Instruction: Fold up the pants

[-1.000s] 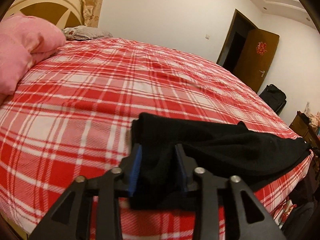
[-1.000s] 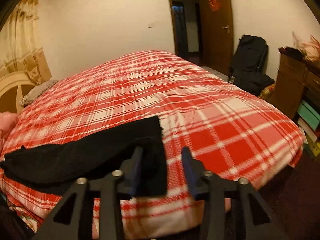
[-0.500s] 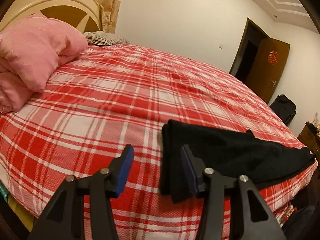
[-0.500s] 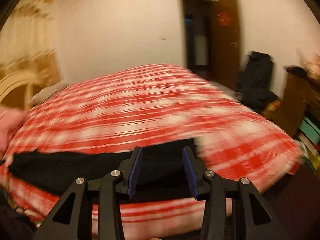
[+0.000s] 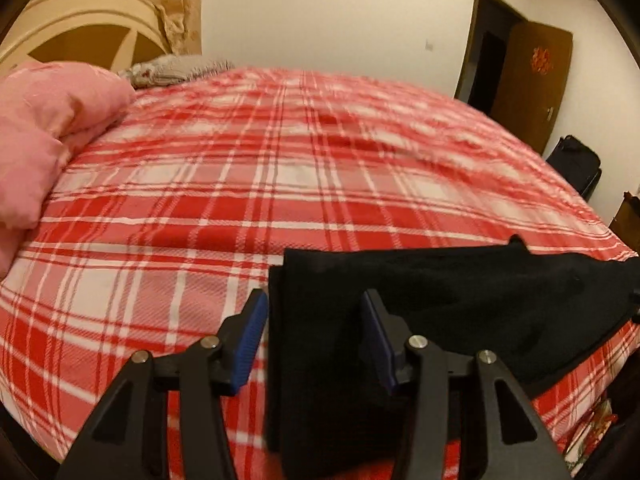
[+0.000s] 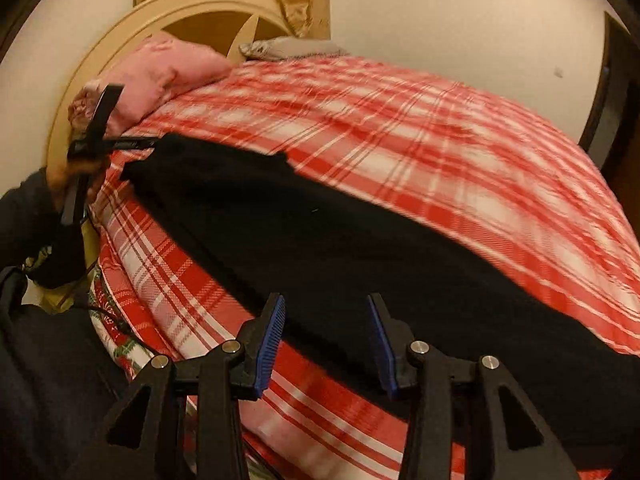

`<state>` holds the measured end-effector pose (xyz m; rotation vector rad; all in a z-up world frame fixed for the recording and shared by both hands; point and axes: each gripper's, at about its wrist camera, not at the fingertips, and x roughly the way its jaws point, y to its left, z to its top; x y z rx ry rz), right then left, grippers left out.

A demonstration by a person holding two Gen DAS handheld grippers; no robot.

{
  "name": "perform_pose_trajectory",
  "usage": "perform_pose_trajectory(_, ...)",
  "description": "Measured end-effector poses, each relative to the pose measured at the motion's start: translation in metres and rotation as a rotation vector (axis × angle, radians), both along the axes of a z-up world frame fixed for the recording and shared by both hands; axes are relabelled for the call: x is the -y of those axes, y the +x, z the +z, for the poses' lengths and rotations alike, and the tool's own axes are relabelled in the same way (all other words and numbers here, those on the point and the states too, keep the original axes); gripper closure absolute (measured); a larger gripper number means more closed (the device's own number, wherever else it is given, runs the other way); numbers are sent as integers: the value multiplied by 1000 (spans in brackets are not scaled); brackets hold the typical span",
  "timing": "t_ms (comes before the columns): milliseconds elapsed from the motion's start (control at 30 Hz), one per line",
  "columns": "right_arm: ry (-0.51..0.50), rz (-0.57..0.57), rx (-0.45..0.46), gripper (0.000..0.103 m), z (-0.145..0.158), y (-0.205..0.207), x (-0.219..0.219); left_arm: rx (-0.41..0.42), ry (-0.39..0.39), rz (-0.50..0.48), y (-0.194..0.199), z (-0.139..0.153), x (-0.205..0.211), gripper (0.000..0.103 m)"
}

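Observation:
The black pants [image 5: 420, 300] lie folded lengthwise in a long strip along the near edge of the red plaid bed [image 5: 280, 184]. My left gripper [image 5: 316, 332] is open and straddles the strip's left end, its blue pads on either side of the cloth. My right gripper [image 6: 326, 332] is open over the pants [image 6: 320, 240] near the strip's near edge. The left gripper [image 6: 116, 145] also shows far off at the strip's other end in the right wrist view.
A pink quilt [image 5: 44, 132] and a grey pillow [image 5: 176, 68] lie by the cream headboard [image 6: 192, 4]. A brown door [image 5: 528, 76] and a black bag [image 5: 576, 164] stand at the right. The person's dark clothing [image 6: 44, 360] is at the bed's near side.
Both grippers have opened and let go of the pants. The left one shifted left, then back over the strip's end. The right one swung left and now looks along the strip toward the headboard.

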<state>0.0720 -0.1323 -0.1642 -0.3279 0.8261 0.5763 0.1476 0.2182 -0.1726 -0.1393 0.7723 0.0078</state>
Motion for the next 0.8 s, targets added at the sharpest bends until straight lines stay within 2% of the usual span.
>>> perform_pose_trajectory(33, -4, -4, -12, 59, -5, 2, -5, -36, -12, 20, 6, -3, -4, 58)
perform_pose_trajectory(133, 4, -4, -41, 59, -12, 0, -8, -68, -93, 69, 6, -4, -16, 54)
perform_pose_trajectory(267, -19, 7, -44, 59, -16, -1, -15, -65, -92, 62, 2, -4, -15, 58)
perform_pose_trajectory(300, -21, 6, -40, 59, -15, -2, -14, -69, -106, 53, 3, -5, -15, 61)
perform_pose_trajectory(333, -18, 4, -35, 59, -13, -3, -14, -68, -125, 42, 4, -5, -14, 70)
perform_pose_trajectory(400, -10, -5, -20, 59, -9, -4, -12, -65, -115, 49, 6, -3, -13, 77)
perform_pose_trajectory(433, -7, -8, -16, 59, -8, -4, -11, -61, -106, 54, 7, -1, -11, 89)
perform_pose_trajectory(467, -6, -7, -18, 59, -8, -3, -11, -58, -101, 55, 7, 1, -12, 92)
perform_pose_trajectory(667, -40, 16, -23, 59, -19, -1, -22, -38, -100, 70, 16, 18, -16, 94)
perform_pose_trajectory(800, -62, 46, -21, 59, -28, -3, -36, -98, -64, 75, 37, -3, -17, 93)
